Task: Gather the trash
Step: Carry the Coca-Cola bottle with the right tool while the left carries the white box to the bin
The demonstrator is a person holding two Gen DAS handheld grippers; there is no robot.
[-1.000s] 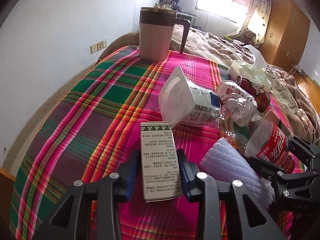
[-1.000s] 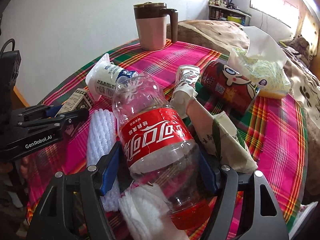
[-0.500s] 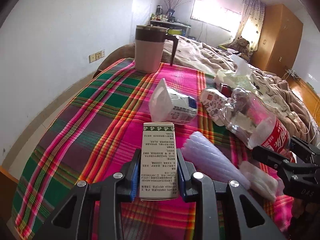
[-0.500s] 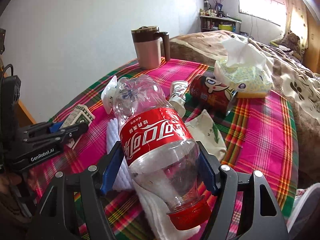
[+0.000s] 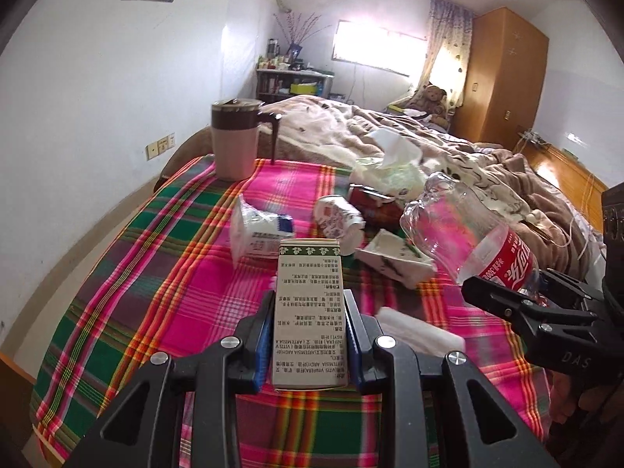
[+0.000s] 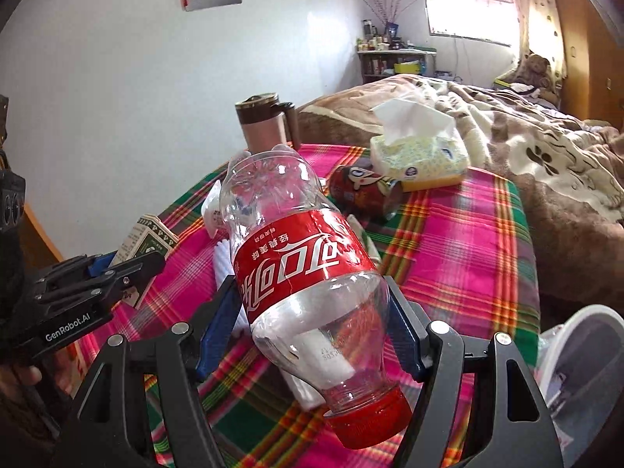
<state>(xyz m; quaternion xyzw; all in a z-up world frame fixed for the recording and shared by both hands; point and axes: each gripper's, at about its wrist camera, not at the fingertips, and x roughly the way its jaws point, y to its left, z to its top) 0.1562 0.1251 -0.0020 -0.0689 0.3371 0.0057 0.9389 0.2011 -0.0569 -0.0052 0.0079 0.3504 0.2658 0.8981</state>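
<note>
we had the left gripper (image 5: 310, 335) clamped on the box (image 5: 308, 308) and the right gripper (image 6: 312, 331) clamped on the bottle (image 6: 300, 261), cap toward us, both above the cloth (image 6: 460, 241), the bin (image 6: 581, 355) lying just right of the bottle.

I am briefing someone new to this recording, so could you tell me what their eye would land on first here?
Probably the empty plastic bottle with the red label, cap towards the camera, clamped in the right tool above the bright pink-and-green plaid cloth. Next, the printed carton gripped in the left tool, with more litter behind it and a lidded pink mug at the far edge.
</note>
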